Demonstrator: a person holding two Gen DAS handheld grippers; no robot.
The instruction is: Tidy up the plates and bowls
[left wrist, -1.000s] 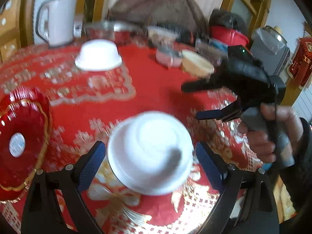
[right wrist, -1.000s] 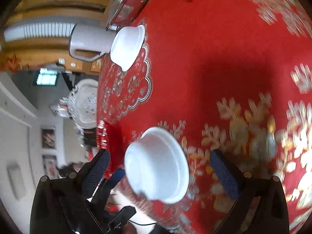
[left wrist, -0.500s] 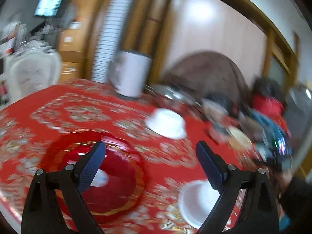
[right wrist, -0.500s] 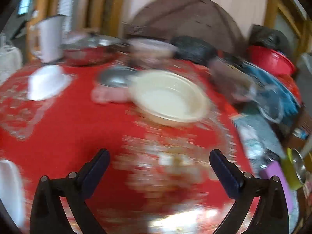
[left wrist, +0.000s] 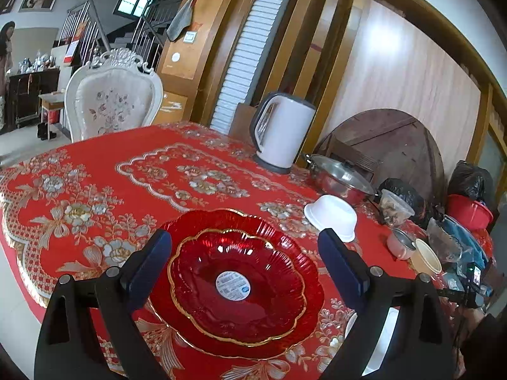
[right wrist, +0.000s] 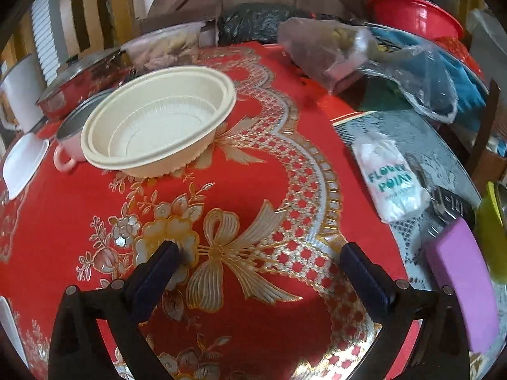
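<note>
My left gripper is open and empty, its fingers spread either side of a red glass plate with a gold rim that lies on the red tablecloth. An upturned white bowl sits behind the plate; another white bowl shows partly behind the right finger. My right gripper is open and empty above bare cloth. Ahead of it stand nested cream plastic bowls. The upturned white bowl shows at the left edge.
A white kettle, a lidded steel pot, a pink mug, food containers, plastic bags and a red basin crowd the table's far side. A tissue pack and a purple block lie right.
My left gripper has swung left, from over the near white bowl to over the red plate. My right gripper has swung from that bowl to face the cream bowls.
</note>
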